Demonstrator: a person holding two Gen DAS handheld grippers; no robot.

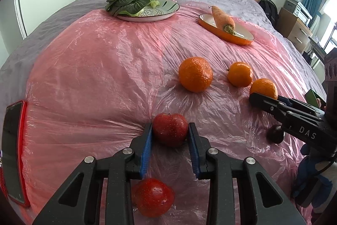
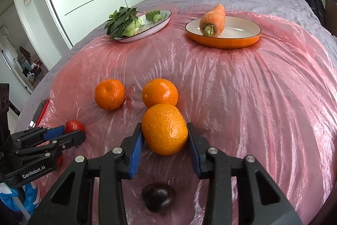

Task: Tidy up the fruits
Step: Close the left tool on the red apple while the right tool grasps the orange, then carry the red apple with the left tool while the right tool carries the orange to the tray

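Note:
My left gripper (image 1: 170,133) is shut on a small red apple (image 1: 170,128) that rests on the pink plastic sheet; both blue pads touch its sides. A second red apple (image 1: 152,197) lies below the fingers. My right gripper (image 2: 165,135) is shut on a large orange (image 2: 165,130), pads against both sides. Two more oranges (image 2: 109,94) (image 2: 160,93) sit just beyond it. A dark plum-like fruit (image 2: 158,196) lies under the right gripper. In the right wrist view the left gripper (image 2: 73,132) shows at the left with its apple.
At the back, an orange dish (image 2: 242,39) holds a carrot (image 2: 212,20) and a patterned plate (image 2: 162,22) holds leafy greens (image 2: 122,22). A phone in a red case (image 1: 13,151) lies at the left edge. Wardrobe doors and a wooden headboard stand behind the bed.

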